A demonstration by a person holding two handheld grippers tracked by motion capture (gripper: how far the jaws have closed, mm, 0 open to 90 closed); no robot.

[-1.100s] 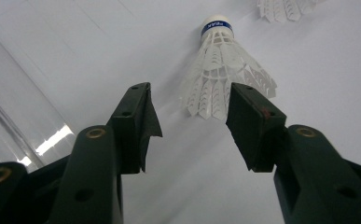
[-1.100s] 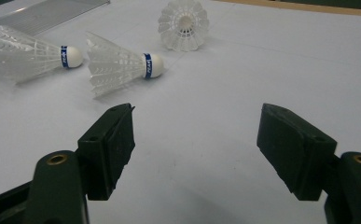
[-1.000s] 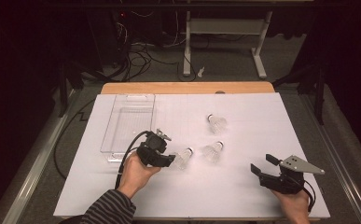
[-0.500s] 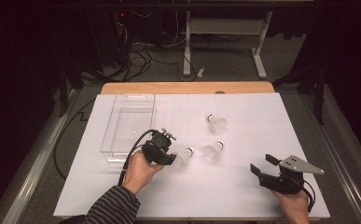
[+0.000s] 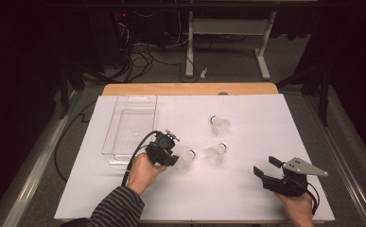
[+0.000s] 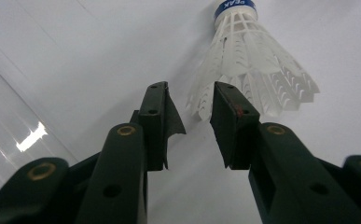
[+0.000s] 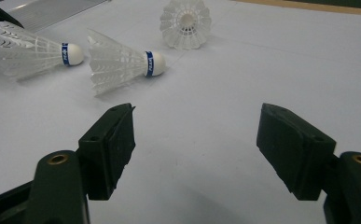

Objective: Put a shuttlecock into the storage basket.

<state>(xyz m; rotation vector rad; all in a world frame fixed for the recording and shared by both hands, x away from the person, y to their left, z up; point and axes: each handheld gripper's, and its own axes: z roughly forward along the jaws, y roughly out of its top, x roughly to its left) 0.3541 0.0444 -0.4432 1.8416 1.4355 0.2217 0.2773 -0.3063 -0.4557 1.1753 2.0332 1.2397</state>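
- The left claw (image 5: 177,160) sits at the feathered skirt of the nearest shuttlecock (image 5: 186,159), which lies on its side on the white tabletop (image 5: 247,198).
- In the left gripper view, that shuttlecock (image 6: 250,70) lies just beyond the claw (image 6: 191,123); the jaws have just been closing to a narrow gap, and the skirt's edge reaches into the gap, though the pads do not press on it.
- The right claw (image 5: 265,168) rests near the front right corner, well apart from the shuttlecocks; its jaws stand wide with nothing between them (image 7: 196,140).
- A second shuttlecock (image 5: 216,152) lies just beside the first, a third shuttlecock (image 5: 219,124) farther back.
- A clear tray (image 5: 119,124) stands at the left.
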